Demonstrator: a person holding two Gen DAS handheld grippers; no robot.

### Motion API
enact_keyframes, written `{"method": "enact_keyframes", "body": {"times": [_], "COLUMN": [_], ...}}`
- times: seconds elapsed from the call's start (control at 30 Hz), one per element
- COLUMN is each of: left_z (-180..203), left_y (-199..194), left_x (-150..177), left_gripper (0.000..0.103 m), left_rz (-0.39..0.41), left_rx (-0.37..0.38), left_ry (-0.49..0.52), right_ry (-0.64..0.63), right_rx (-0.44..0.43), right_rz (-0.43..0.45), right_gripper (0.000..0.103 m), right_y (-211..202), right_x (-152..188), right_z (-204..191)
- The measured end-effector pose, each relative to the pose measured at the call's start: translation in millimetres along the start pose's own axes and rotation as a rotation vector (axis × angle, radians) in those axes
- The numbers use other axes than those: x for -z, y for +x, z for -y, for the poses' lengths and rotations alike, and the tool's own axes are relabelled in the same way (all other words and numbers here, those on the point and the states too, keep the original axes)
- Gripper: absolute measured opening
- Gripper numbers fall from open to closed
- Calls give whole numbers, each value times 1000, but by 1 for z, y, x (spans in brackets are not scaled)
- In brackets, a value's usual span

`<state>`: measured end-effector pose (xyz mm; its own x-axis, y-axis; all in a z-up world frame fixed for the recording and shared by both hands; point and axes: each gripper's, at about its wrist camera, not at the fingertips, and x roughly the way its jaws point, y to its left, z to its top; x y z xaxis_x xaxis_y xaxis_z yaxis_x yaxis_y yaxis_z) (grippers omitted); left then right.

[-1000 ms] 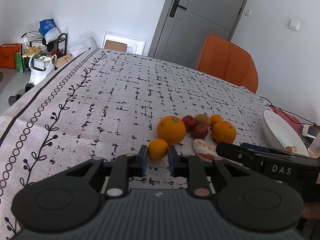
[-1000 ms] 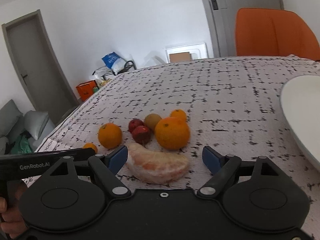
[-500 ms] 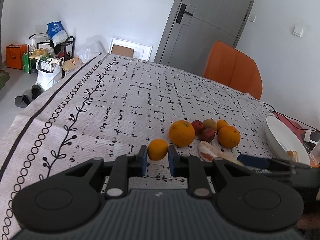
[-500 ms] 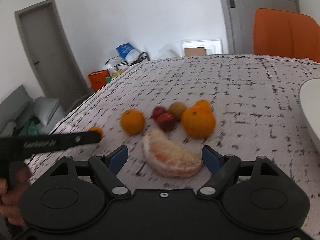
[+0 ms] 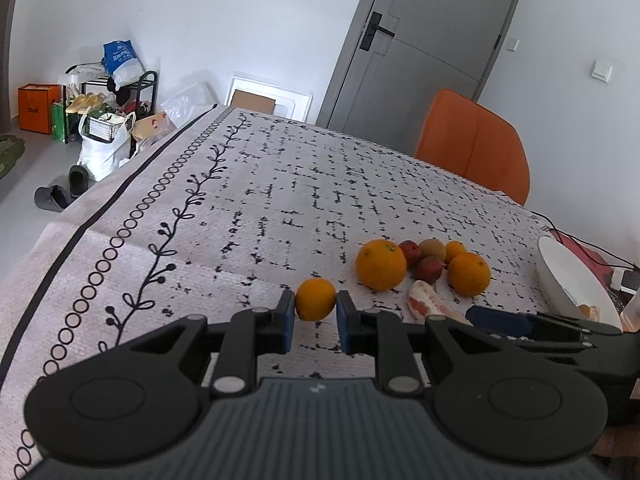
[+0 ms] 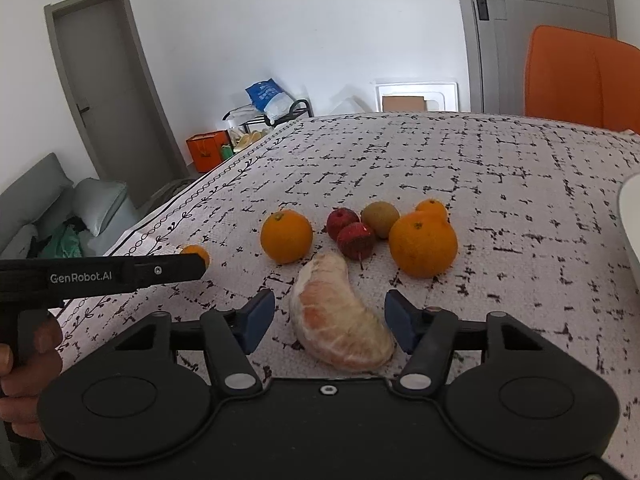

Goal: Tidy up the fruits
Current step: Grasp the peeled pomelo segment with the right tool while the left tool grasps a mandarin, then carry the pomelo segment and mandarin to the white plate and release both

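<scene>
Now we keep left gripper [image 5: 316, 322] clamped on small orange [image 5: 315, 299]; right gripper [image 6: 330, 320] closing round pomelo wedge [image 6: 340, 320], pads not touching. Squeeze gently, centre wedge, then lift.

Desk [image 5: 280, 184]: covered by white cloth with black dash print, vine-and-ring border along one edge.
Fruit cluster: two large oranges [image 6: 423, 246], two red fruits [image 6: 355, 240], brownish fruit [image 6: 380, 219], small orange [image 6: 431, 208].
Apart: peeled citrus segment [image 6: 340, 316]; small tangerine [image 5: 315, 299].
Edge: white bowl [image 5: 560, 280].
</scene>
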<state>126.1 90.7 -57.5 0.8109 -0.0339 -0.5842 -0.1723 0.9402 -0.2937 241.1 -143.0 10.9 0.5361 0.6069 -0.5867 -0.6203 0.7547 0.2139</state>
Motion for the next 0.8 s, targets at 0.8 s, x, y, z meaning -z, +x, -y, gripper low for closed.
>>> {"method": "enact_keyframes", "body": {"times": [0.8], "left_z": [35], "left_y": [-12], "left_x": [-6], "left_gripper": [20], "left_rz": [27], "left_rx": [32], "left_ry": [67], "right_ry": [-8], "right_rx": [48], "right_rz": [86], "right_gripper": [38], "right_y": [-47], "right_x": [2], "right_z": [16]}}
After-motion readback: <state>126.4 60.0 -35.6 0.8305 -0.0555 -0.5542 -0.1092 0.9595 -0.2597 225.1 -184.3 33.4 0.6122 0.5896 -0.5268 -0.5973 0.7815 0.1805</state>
